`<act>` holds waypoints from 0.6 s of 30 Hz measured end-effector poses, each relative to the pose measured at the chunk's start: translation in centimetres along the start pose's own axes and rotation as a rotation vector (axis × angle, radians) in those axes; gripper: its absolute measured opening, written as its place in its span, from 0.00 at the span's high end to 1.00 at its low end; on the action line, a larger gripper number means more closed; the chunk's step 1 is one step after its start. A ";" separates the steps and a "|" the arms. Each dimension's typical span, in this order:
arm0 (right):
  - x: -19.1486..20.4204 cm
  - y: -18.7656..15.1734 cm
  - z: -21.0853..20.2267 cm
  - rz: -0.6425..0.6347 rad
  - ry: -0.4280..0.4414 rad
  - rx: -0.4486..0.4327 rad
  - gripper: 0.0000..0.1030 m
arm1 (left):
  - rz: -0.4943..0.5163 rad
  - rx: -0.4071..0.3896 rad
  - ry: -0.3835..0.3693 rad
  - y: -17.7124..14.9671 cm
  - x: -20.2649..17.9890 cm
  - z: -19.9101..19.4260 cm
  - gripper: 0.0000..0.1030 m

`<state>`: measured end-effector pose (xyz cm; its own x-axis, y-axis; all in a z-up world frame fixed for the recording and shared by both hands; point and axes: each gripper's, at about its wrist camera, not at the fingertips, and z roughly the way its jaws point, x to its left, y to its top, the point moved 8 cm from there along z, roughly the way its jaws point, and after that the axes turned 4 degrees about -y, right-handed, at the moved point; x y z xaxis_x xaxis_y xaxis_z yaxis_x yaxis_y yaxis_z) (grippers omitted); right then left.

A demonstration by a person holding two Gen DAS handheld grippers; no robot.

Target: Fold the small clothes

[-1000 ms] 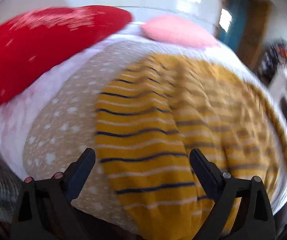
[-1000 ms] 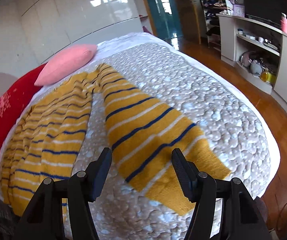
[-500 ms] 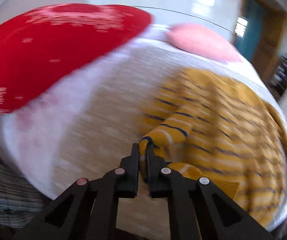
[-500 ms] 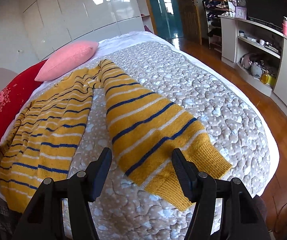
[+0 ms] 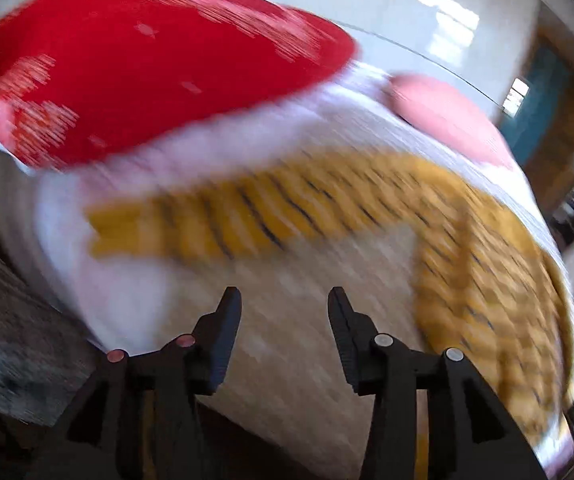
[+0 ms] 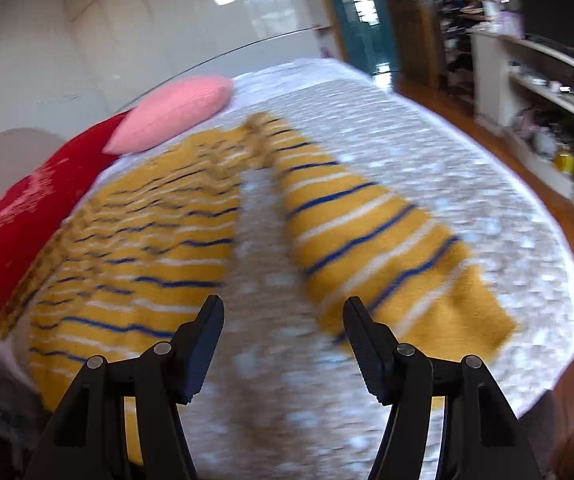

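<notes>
Both grippers are hanging wide apart, holding nothing: left gripper [image 5: 285, 304], right gripper [image 6: 283, 316]. Striped sweater [image 6: 159, 224] is lying spread on the bed [image 6: 427, 168], sleeve [image 6: 371, 240] at 1 o'clock; I'd be pinching its cuff squarely before folding inward.

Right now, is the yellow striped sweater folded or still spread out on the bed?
Spread out. The sweater lies flat on the bed, its sleeve stretched outward; nothing is folded over.

Daylit – motion-blurred, fisheye-warped edges.
</notes>
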<state>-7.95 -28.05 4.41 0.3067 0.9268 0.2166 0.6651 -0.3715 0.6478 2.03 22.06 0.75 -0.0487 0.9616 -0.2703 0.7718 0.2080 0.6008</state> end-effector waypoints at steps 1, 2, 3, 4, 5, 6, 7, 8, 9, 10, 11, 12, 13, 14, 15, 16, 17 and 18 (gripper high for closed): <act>0.8 -0.3 0.3 -0.004 0.044 0.018 0.35 | 0.014 0.038 -0.054 -1.7 -1.5 0.5 0.57; 1.7 -0.7 0.7 -0.001 0.098 0.045 0.35 | 0.022 0.067 -0.094 -2.4 -2.2 1.2 0.57; 2.5 -1.2 1.2 0.006 0.152 0.074 0.35 | 0.032 0.110 -0.164 -4.2 -4.1 1.8 0.57; 3.0 -1.5 1.4 0.011 0.184 0.092 0.35 | 0.037 0.135 -0.206 -5.3 -5.2 2.0 0.57; 3.7 -1.9 1.8 0.017 0.227 0.118 0.35 | 0.050 0.169 -0.262 -6.8 -6.9 2.5 0.57; 4.4 -2.4 2.2 0.021 0.261 0.140 0.35 | 0.066 0.188 -0.294 -7.6 -8.0 2.9 0.57; 4.8 -2.7 2.3 0.022 0.277 0.150 0.35 | 0.087 0.206 -0.319 -8.6 -9.1 3.2 0.57; 5.4 -3.2 2.6 0.018 0.292 0.165 0.35 | 0.109 0.224 -0.329 -9.6 -10.1 3.5 0.56; 5.8 -3.5 2.9 0.008 0.292 0.170 0.35 | 0.145 0.219 -0.297 -10.4 -11.2 3.8 0.48; 6.3 -3.8 3.0 -0.005 0.286 0.168 0.34 | 0.180 0.201 -0.263 -10.8 -12.1 3.6 0.46; 7.0 -4.2 3.2 -0.035 0.272 0.160 0.33 | 0.237 0.198 -0.217 -11.2 -12.8 3.6 0.47; 7.5 -4.4 3.3 -0.060 0.261 0.157 0.33 | 0.292 0.186 -0.148 -11.3 -13.2 3.5 0.69; 7.8 -4.4 3.4 -0.077 0.258 0.159 0.42 | 0.301 0.180 -0.131 -11.1 -13.1 3.5 0.85; 8.3 -4.7 3.5 -0.084 0.279 0.184 0.73 | 0.266 0.200 -0.165 -10.7 -12.6 3.1 0.86; 8.2 -4.6 3.5 -0.074 0.292 0.198 0.82 | 0.228 0.204 -0.169 -10.4 -12.1 2.7 0.86; 7.9 -4.5 3.3 -0.057 0.304 0.202 0.84 | 0.196 0.198 -0.160 -10.0 -11.2 2.2 0.86; 7.3 -4.4 3.0 -0.043 0.303 0.199 0.84 | 0.170 0.186 -0.142 -9.7 -10.4 1.7 0.85; 6.9 -4.3 3.0 -0.037 0.296 0.201 0.84 | 0.137 0.177 -0.128 -9.5 -9.4 1.2 0.84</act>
<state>-6.68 -20.21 0.93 0.0889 0.9044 0.4173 0.8019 -0.3135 0.5086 -4.11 10.79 -3.31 0.1363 0.9456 -0.2954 0.8649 0.0318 0.5009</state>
